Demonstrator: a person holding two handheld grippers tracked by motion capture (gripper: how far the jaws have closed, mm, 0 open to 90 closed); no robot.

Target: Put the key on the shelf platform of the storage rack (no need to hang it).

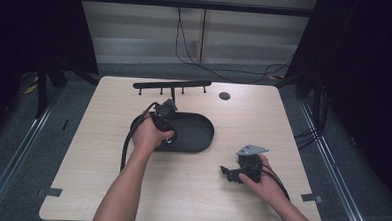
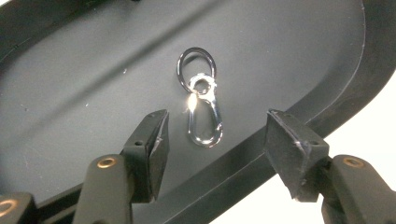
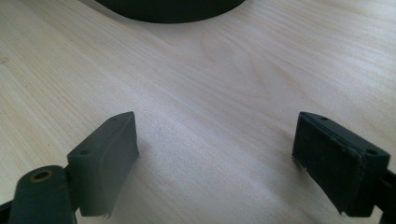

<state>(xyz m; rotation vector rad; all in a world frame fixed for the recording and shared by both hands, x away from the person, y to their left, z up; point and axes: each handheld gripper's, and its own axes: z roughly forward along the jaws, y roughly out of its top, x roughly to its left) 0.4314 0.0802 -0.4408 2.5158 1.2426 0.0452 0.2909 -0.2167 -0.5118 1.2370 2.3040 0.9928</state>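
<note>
A shiny metal snap hook (image 2: 204, 116) joined to a dark oval ring (image 2: 196, 63) lies flat on the floor of a black oval tray (image 2: 93, 84). My left gripper (image 2: 217, 122) hovers over it, open, and its pads do not touch the hook, which lies between and just beyond them. In the high view the left gripper (image 1: 168, 138) reaches down into the left part of the tray (image 1: 198, 133). My right gripper (image 1: 227, 173) rests low over bare wood to the tray's right front. It is open (image 3: 215, 135) with nothing between its jaws.
A black bar with several short pegs (image 1: 171, 84) stands at the back of the wooden table (image 1: 263, 123). A small dark round disc (image 1: 224, 95) sits near it. The tray's edge (image 3: 173, 9) lies ahead of the right gripper.
</note>
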